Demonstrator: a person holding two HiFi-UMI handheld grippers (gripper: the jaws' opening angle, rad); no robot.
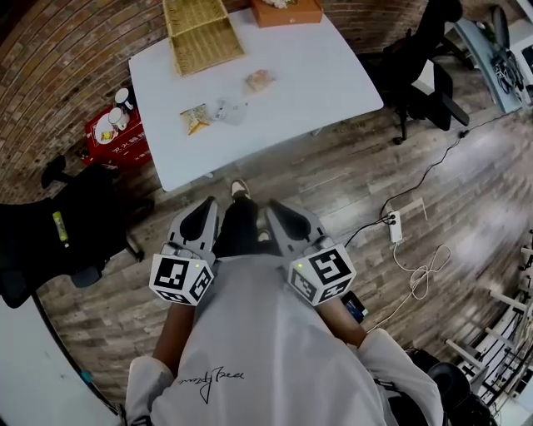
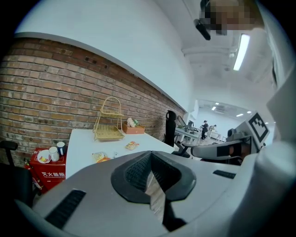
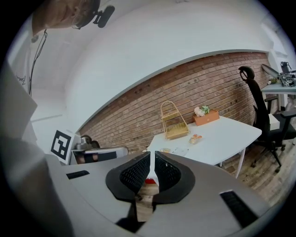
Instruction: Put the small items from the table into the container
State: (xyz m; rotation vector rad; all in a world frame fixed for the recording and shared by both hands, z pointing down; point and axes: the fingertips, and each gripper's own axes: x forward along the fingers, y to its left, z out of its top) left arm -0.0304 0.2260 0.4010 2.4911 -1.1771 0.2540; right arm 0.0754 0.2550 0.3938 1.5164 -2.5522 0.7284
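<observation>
A white table (image 1: pixel 325 75) stands ahead of me, well beyond both grippers. On it lie an orange-yellow snack packet (image 1: pixel 195 118), a clear packet (image 1: pixel 229 110) and a pale snack packet (image 1: pixel 259 80). A yellow wire basket (image 1: pixel 200 33) stands at its far edge. My left gripper (image 1: pixel 202 213) and right gripper (image 1: pixel 283 215) are held side by side over the wooden floor, both shut and empty. The left gripper view shows shut jaws (image 2: pixel 150 156) with the basket (image 2: pixel 108 125) far off. The right gripper view shows shut jaws (image 3: pixel 152 159), the basket (image 3: pixel 174 121) and the pale packet (image 3: pixel 195 138).
An orange box (image 1: pixel 287 10) sits next to the basket. A red crate with cups (image 1: pixel 117 133) stands at the table's left end by the brick wall. Black office chairs stand at left (image 1: pixel 58 233) and right (image 1: pixel 425 66). A power strip with a cable (image 1: pixel 396 226) lies on the floor.
</observation>
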